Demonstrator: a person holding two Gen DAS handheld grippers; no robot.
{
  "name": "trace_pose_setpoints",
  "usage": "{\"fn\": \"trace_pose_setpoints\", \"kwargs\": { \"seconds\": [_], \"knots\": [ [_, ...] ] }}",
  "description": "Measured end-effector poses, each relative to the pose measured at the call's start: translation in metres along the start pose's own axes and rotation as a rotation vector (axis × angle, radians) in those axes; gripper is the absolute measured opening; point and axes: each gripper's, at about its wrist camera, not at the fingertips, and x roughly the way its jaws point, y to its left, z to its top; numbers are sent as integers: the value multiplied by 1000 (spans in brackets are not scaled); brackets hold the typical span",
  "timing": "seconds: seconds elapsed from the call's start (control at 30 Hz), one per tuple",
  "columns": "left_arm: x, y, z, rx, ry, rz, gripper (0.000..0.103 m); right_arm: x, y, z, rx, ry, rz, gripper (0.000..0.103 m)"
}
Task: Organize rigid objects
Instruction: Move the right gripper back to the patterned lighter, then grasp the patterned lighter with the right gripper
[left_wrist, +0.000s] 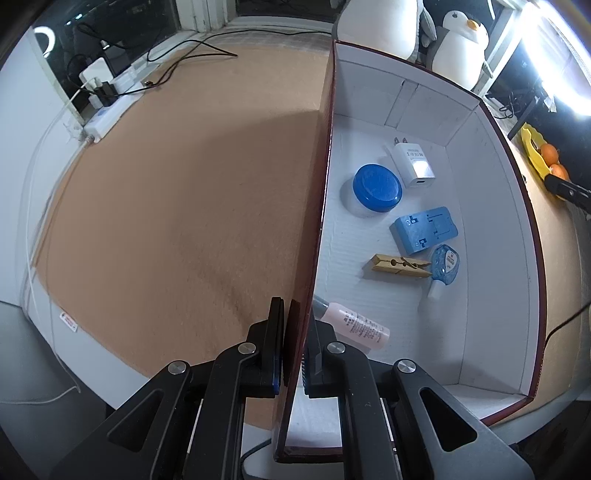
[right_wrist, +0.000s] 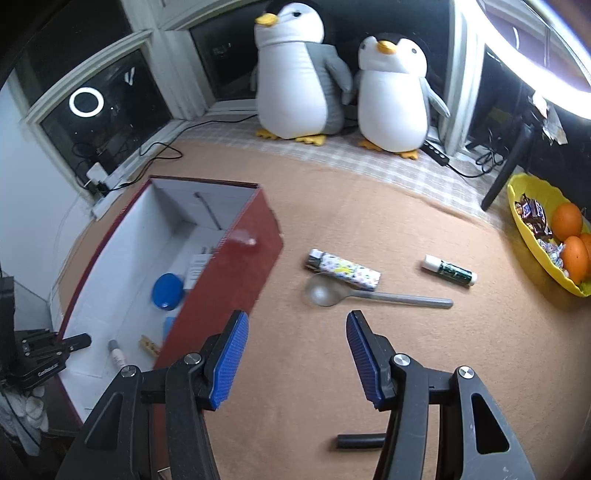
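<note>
- your left gripper (left_wrist: 293, 354) has its jaws pinching the near wall of the red box (left_wrist: 532, 258), one finger outside and one inside; if you pull or twist here, the thin wall could flex or the whole box could slide across the tabletop (right_wrist: 369, 350).
- just past the inner left finger lies the pink bottle (left_wrist: 360, 326); a deeper bite could nudge or pin it.
- further ahead inside the box rest the blue lid (left_wrist: 376, 187), white charger (left_wrist: 413, 162), blue block (left_wrist: 423, 229), clothespin (left_wrist: 400, 266) and correction tape (left_wrist: 443, 267). tilt the box and they will all slide together.
- your right gripper (right_wrist: 297, 354) hovers with jaws spread wide and nothing between them. the spoon (right_wrist: 376, 295) lies just ahead, and the patterned tube (right_wrist: 343, 271) touches its bowl on the far side.
- close on the spoon's bowl and you may roll the tube away; the flat handle is probably hard to lift off the cloth.
- the glue stick (right_wrist: 448, 272) sits ahead and right, apart from the rest; round, so it may roll if clipped.
- a black stick (right_wrist: 360, 441) lies under your right finger; easy to overlook or knock.
</note>
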Motion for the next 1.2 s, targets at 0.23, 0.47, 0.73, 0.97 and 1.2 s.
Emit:
{"fn": "trace_pose_setpoints", "kwargs": {
  "seconds": [0.23, 0.47, 0.73, 0.97, 1.2],
  "knots": [
    [2, -2, 3, 10, 21, 12, 6, 31, -28, 21, -10, 44, -46, 51],
    [5, -4, 5, 9, 44, 27, 6, 73, -42, 42, -48, 116, -57, 51],
    [8, -5, 8, 2, 64, 37, 6, 115, -30, 54, -123, 183, -39, 51],
    [8, -4, 9, 1, 69, 39, 6, 136, -14, 55, -203, 228, -59, 51],
    [8, -3, 10, 0, 67, 36, 6, 143, -17, 55, -206, 254, -84, 44]
  ]
}}
